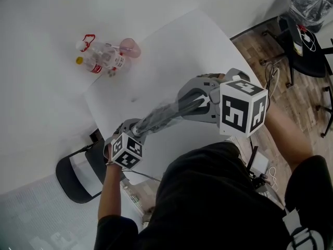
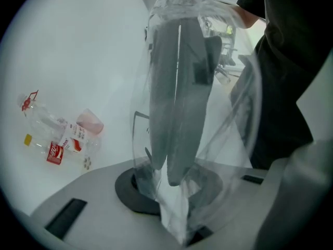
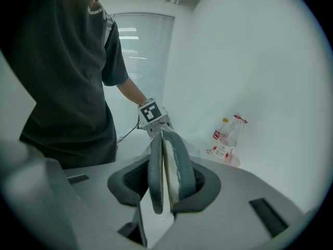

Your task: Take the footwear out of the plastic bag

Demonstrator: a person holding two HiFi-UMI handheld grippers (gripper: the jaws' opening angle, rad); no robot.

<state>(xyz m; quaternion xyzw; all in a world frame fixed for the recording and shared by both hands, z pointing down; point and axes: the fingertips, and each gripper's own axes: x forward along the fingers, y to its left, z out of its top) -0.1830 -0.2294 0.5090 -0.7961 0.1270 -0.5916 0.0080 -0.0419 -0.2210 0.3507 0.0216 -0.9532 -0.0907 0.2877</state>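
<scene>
A pair of grey slippers (image 1: 174,110), pressed sole to sole, hangs above the white table (image 1: 171,46) between my two grippers. A clear plastic bag (image 1: 152,122) still covers most of their length. The left gripper (image 1: 136,130) is at the lower left, shut on the bag's bunched closed end (image 2: 176,220), just past the slippers' (image 2: 179,87) tips. The right gripper (image 1: 207,101) is at the right, shut on the slippers' (image 3: 167,163) other end, which sticks out of the bag's mouth with the dark pads (image 3: 204,187) against both sides.
Clear plastic bottles (image 1: 100,60) with red labels and a pink cup (image 1: 130,48) lie at the table's far left. A dark chair (image 1: 78,177) stands below the table's near left edge. Another chair (image 1: 307,40) and cables are on the wooden floor at the right.
</scene>
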